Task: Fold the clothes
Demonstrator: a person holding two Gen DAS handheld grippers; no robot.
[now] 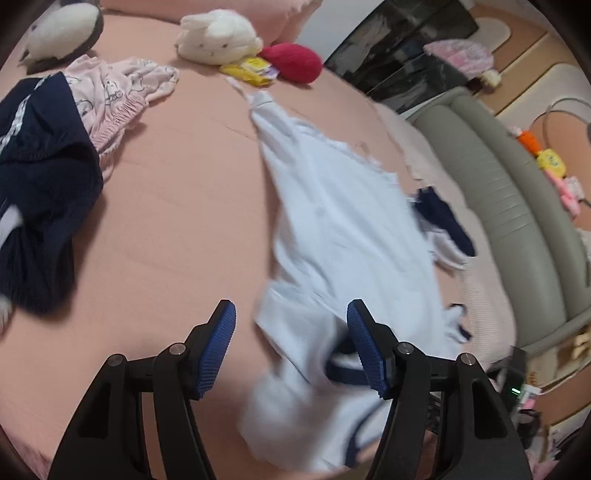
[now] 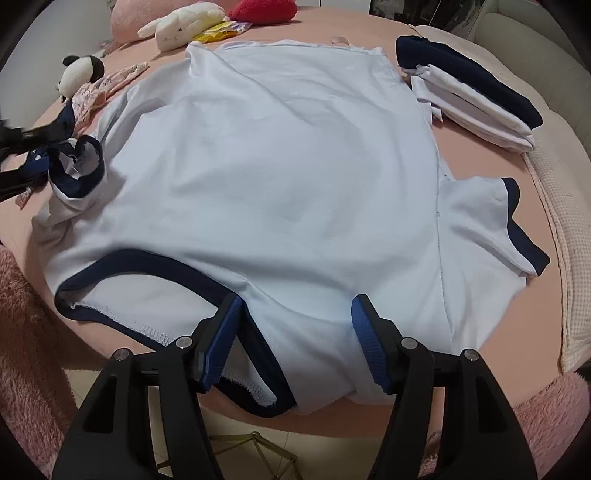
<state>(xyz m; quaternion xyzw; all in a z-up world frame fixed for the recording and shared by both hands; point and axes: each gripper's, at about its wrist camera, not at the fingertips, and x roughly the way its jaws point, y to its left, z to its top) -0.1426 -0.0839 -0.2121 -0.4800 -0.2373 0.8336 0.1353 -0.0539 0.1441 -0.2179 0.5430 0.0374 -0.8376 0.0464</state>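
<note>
Pale blue cotton covers most of the bed (image 2: 480, 155): a shirt (image 2: 280, 166) with navy trim lies spread flat on the pink sheet, its collar at the near edge and its hem toward the far edge. Its right sleeve (image 2: 491, 225) lies flat toward the right edge; the left sleeve (image 2: 79, 162) is bunched up near the left edge. Over the collar end, the right tool (image 2: 295, 332) stands wide, shirt fabric between its blue pads, one pad by the navy neckline; whether the pads press the cloth I cannot tell. Beside the shirt's left side, the left tool (image 1: 291, 332) also stands wide, with blurred shirt cloth partly between its pads and not pinched. A folded stack (image 2: 476, 96) of white and navy clothes sits by the right edge. Near the left edge lie a navy garment (image 1: 40, 177) and pink shorts (image 1: 118, 92). Plush toys (image 1: 218, 33) and a red cushion (image 1: 293, 61) rest at the far edge.
</note>
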